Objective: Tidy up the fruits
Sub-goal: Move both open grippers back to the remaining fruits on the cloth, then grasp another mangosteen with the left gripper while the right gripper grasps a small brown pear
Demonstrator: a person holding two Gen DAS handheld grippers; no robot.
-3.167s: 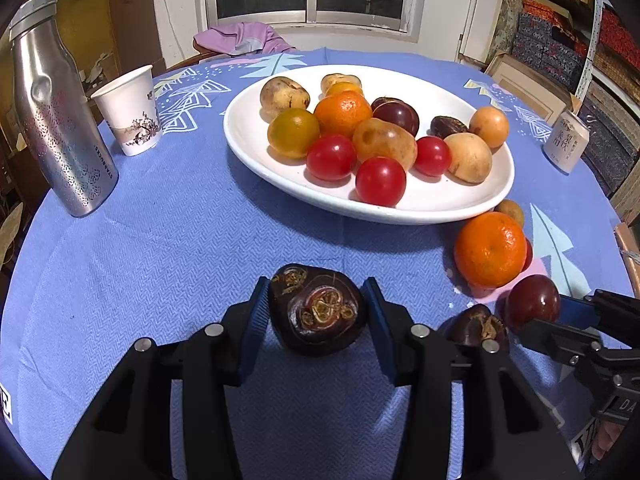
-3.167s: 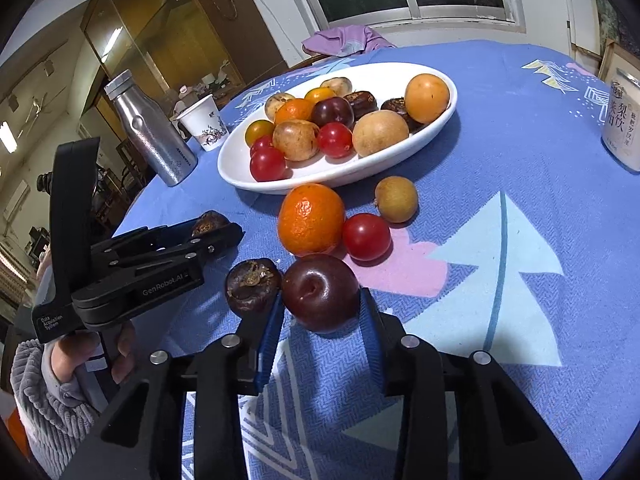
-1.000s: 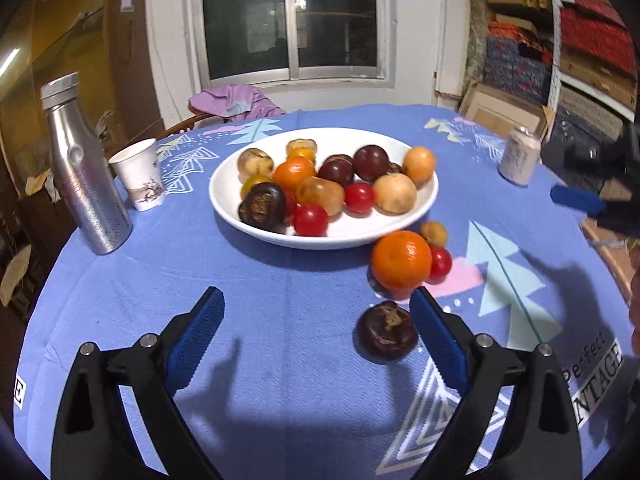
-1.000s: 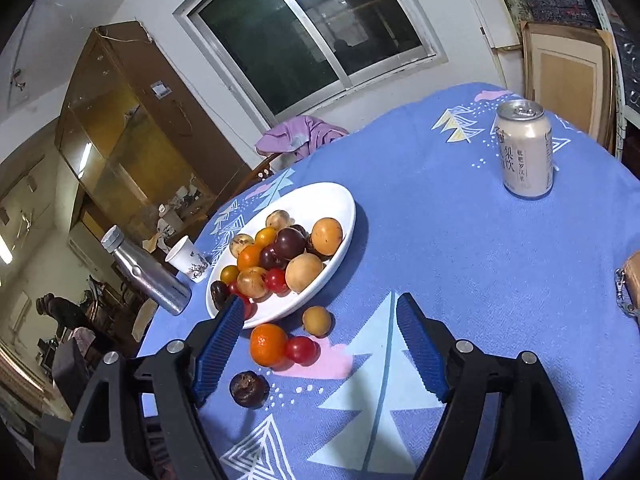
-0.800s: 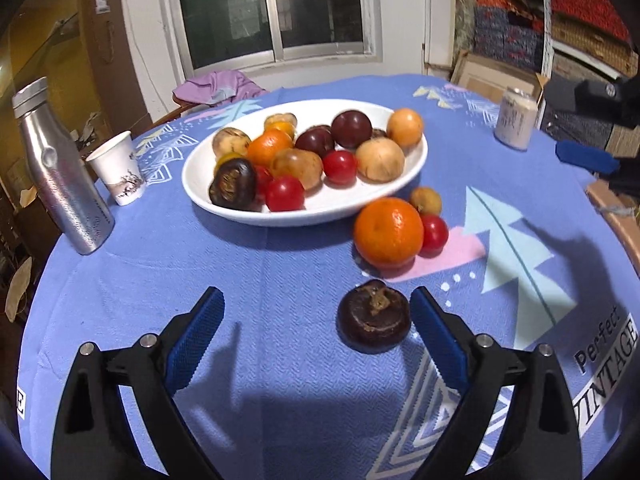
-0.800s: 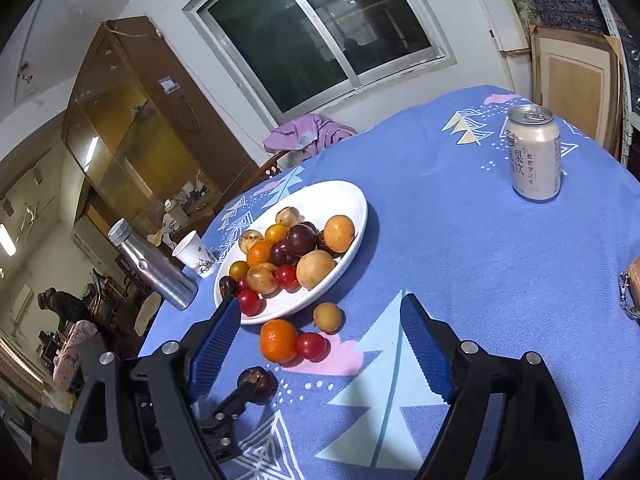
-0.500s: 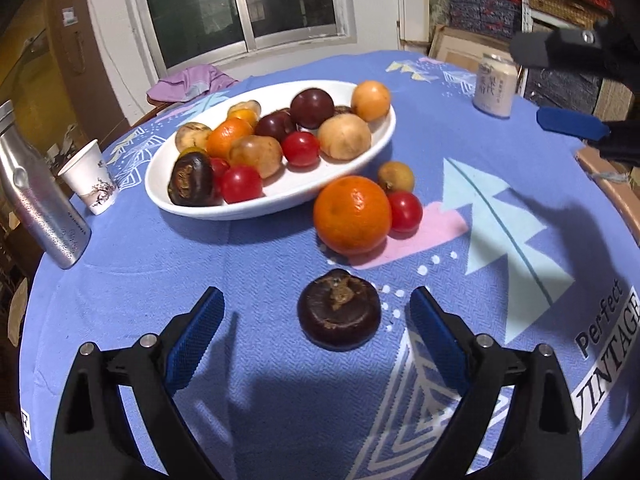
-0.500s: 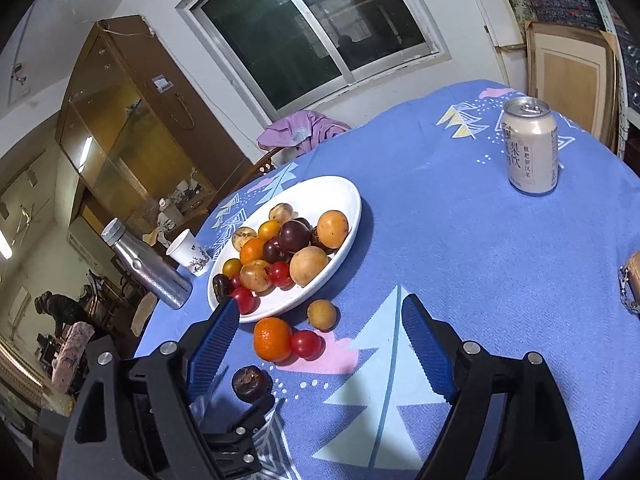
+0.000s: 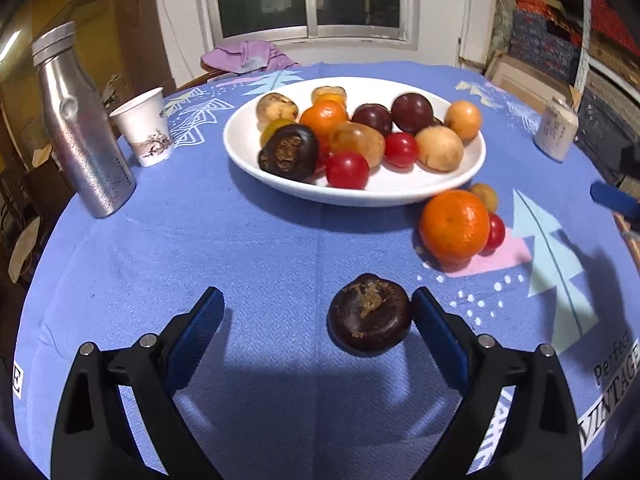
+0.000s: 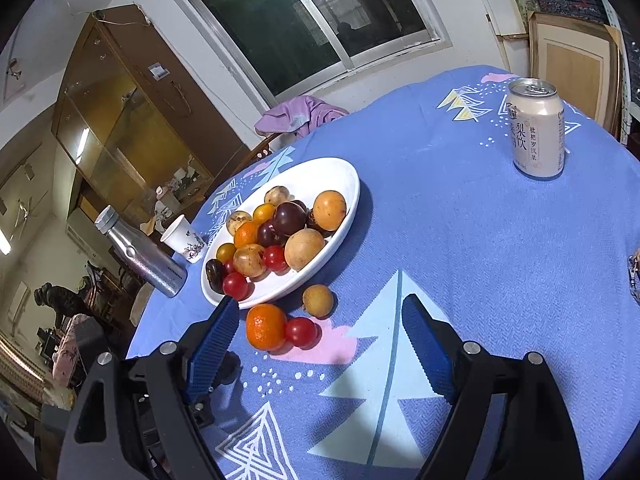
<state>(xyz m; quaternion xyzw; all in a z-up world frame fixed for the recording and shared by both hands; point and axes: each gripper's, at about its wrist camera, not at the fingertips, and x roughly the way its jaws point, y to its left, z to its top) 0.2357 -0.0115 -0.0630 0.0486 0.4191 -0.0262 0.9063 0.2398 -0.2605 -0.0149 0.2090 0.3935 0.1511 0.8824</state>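
The left gripper (image 9: 316, 312) gapes wide around a dark mangosteen (image 9: 369, 314) lying near the white plate (image 9: 448, 192) of fruit – untouched, just beside one pad – while the right gripper (image 10: 316, 324) hangs open, empty.

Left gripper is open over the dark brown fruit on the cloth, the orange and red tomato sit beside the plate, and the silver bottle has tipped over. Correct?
Not quite. The silver bottle stands upright beside the paper cup, as the left wrist view shows. The rest holds: the left gripper is open around the dark brown fruit, and the orange and red tomato sit beside the plate.
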